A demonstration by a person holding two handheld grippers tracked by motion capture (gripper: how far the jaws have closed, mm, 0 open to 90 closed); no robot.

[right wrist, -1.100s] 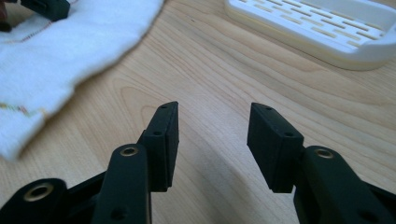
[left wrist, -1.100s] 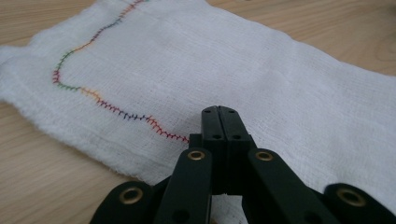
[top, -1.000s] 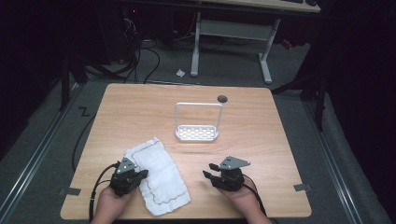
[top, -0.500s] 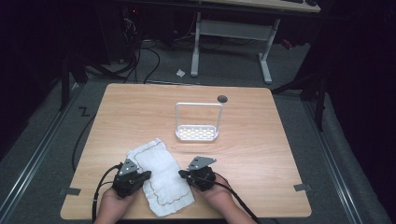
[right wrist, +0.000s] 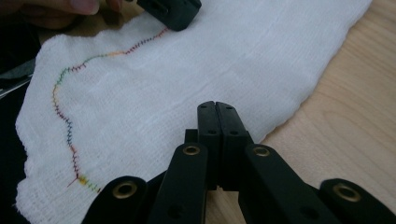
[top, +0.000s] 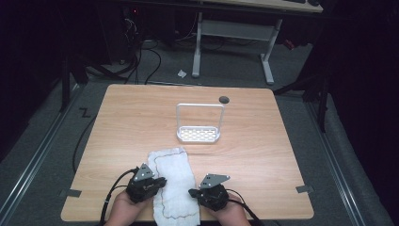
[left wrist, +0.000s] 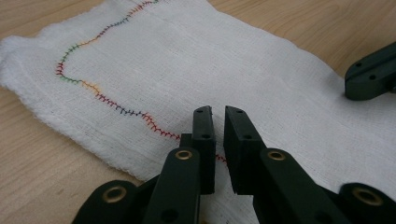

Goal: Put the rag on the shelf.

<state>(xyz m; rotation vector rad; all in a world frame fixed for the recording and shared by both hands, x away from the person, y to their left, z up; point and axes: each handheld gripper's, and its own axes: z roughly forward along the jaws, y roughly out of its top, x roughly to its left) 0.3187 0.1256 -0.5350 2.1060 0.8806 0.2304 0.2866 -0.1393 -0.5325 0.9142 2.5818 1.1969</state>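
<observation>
With the left gripper [left wrist: 218,116] barely parted and the right gripper [right wrist: 218,109] closed empty, pinch opposite edges of the cloth [top: 173,181] evenly.

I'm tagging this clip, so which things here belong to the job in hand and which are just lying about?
In the job, judging by where the grippers are:
white gauze cloth with multicoloured stitching
left gripper
right gripper

Lying about:
white wire rack with a perforated base
small dark round disc

Even overhead light brightens the pale wooden tabletop [top: 141,136], while the far floor and surroundings sink into darkness. The white wire-framed rack [top: 199,123] casts a faint, soft shadow. Close views look slightly soft and grainy.
</observation>
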